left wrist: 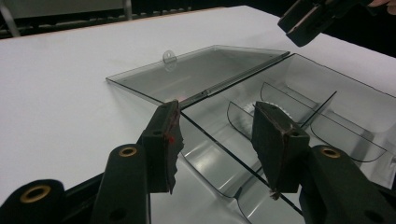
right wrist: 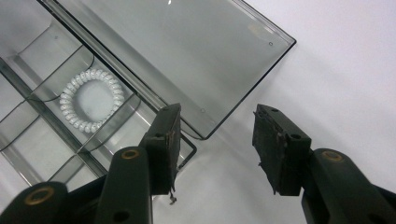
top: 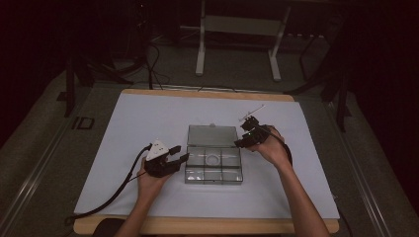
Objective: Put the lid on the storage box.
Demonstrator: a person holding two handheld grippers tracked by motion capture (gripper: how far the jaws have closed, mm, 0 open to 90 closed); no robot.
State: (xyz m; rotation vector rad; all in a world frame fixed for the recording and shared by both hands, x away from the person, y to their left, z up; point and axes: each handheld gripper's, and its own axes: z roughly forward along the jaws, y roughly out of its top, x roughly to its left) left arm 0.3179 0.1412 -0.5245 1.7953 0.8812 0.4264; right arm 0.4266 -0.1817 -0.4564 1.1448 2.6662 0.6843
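Jaws parted and empty, the left gripper (top: 184,157) sits just beside the left wall of the clear box (top: 237,177), whose middle compartment holds a white coil ring (top: 213,159), while the right gripper (top: 239,144), likewise spread and empty, hovers nearer, at the box's right rear corner beside the laid-back lid (top: 211,135).

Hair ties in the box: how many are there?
1. A white coiled hair tie lies in the middle compartment of the open clear box. The other compartments that show look empty, though the jaws cover parts of some.
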